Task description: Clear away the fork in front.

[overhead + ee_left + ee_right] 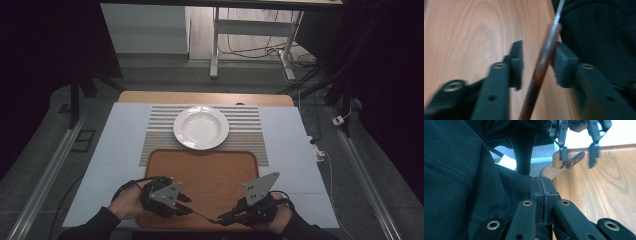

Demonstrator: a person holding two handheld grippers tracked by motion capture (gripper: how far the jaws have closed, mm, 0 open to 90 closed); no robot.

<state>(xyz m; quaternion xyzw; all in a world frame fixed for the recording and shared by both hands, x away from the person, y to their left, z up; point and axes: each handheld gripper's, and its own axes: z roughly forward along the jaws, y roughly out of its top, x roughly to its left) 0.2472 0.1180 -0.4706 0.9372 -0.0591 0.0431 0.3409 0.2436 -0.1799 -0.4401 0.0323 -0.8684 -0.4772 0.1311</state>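
A slim utensil (202, 216) with a brown handle and a metal end lies level above the near edge of a wooden tray (200, 170). My right gripper (220, 219) is shut on its metal end, pads pressed together (543, 187). The brown handle (575, 159) reaches across to my left gripper (579, 155). In the left gripper view the handle (547, 47) passes between the jaws of my left gripper (539, 65). It lies against the right pad (564, 62), with a gap to the left pad (517, 65).
A white deep plate (201, 127) sits on a striped placemat (250, 120) beyond the tray. All rest on a pale tabletop (120, 145). The person's dark clothing (461, 182) is close behind the right gripper. Desk legs and cables stand on the floor past the table.
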